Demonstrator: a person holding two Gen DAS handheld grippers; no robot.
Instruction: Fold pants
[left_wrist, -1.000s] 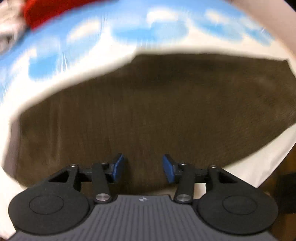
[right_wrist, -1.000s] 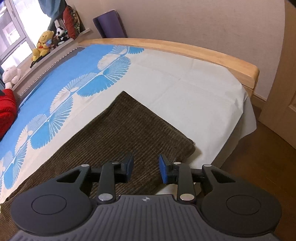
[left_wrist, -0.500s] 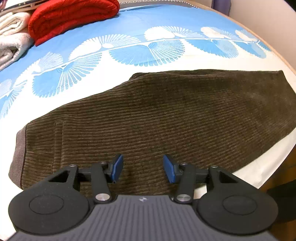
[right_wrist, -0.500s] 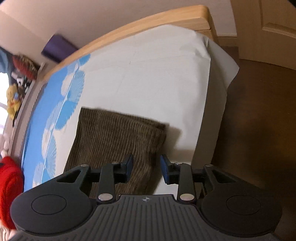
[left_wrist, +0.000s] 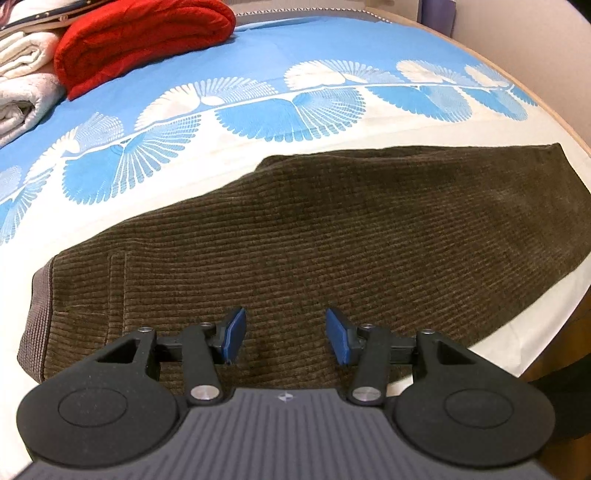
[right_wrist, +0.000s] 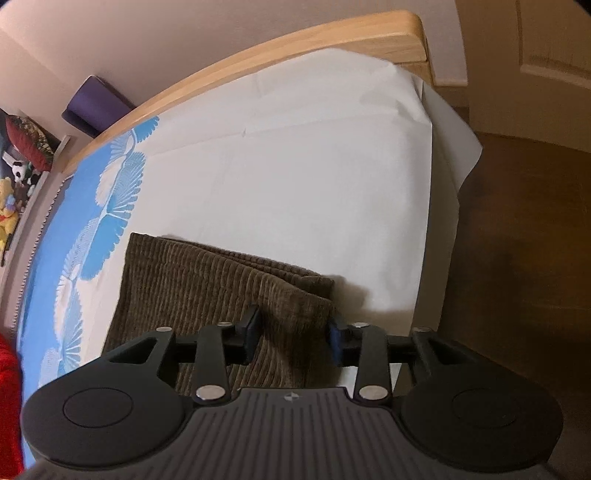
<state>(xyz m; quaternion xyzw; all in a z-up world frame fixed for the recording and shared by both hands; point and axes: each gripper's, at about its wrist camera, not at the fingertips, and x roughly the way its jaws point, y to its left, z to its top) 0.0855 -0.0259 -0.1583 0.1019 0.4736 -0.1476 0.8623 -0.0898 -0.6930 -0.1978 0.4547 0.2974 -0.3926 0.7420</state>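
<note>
Change since the earlier frames: right gripper has come down onto the hem corner of the pants, where before it hung above the cloth; left gripper has steadied over the seat, the blur gone.
Right claw: jaws closing, a raised ridge of corduroy between the pads, which do not yet press it — the bunching suggests a pinch meant to lift the leg end for the fold.
Left claw: jaws parted, nothing between them, cloth lying flat just beneath; probably waiting to take the waist end.
Pants, relative to the left claw: spread lengthwise across the view, waistband off to the left, leg running away to the right, legs already laid one on the other.
Pants, relative to the right claw: hem directly ahead, a second layer showing at the corner just beyond the right pad.
Beyond the claws: bedsheet — white near the hem, blue fan print farther off; red blanket and towels well apart at the far left.
Edge: wooden bed frame past the sheet.
</note>
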